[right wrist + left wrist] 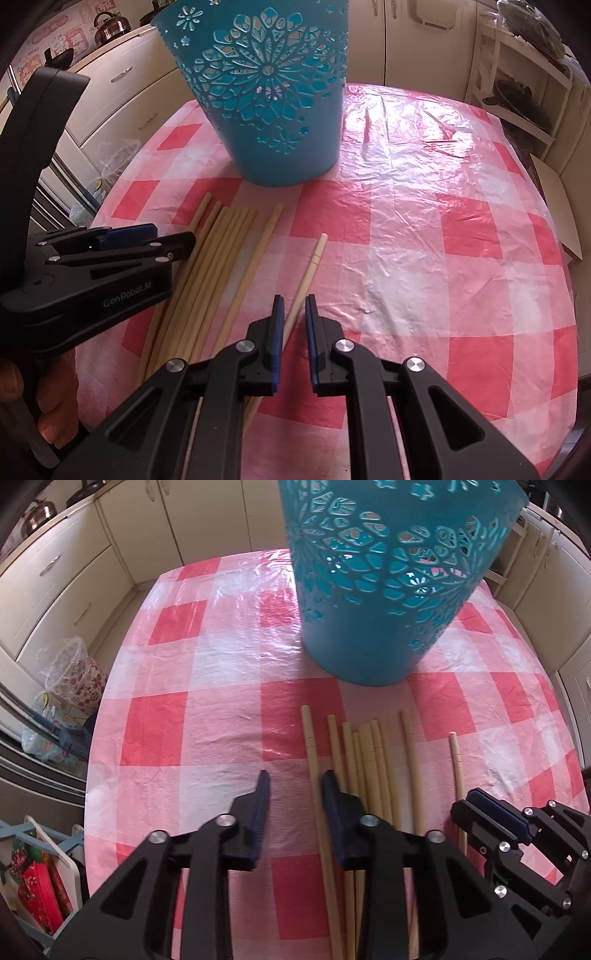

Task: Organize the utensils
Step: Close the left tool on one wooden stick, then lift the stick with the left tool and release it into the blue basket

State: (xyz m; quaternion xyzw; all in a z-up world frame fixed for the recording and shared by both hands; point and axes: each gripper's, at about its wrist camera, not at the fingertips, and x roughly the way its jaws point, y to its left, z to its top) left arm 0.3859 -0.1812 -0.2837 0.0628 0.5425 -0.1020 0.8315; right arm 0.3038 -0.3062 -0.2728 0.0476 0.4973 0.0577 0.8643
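Right wrist camera is looking down at the right gripper [294, 314], and its two blue pads are sitting a little apart with a thin gap. One lone chopstick [309, 273] is lying on the table and running into that gap. The pads are not squeezing it yet, as far as I can tell.

Just to the left, the left gripper [295, 786] is hanging over the pile of chopsticks [364, 764]. Its pads are wide apart and holding nothing. One stick from the pile is passing between them, and the right pad is sitting over the next ones.

What could go wrong? The lone chopstick is thin and round, so I think it may be rolling away if one pad is touching it first. The plastic sheet over the red and white tablecloth [424, 258] looks shiny and slippery, so the stick could be sliding too. The left pads may be grabbing two or three sticks at once, because the pile is packed so close. The two grippers are also working near each other and could be bumping.

Farther back, the blue basket [273, 110] is standing upright beyond the stick tips. It looks light. A long stick poking its side could be tipping it or pushing it away.
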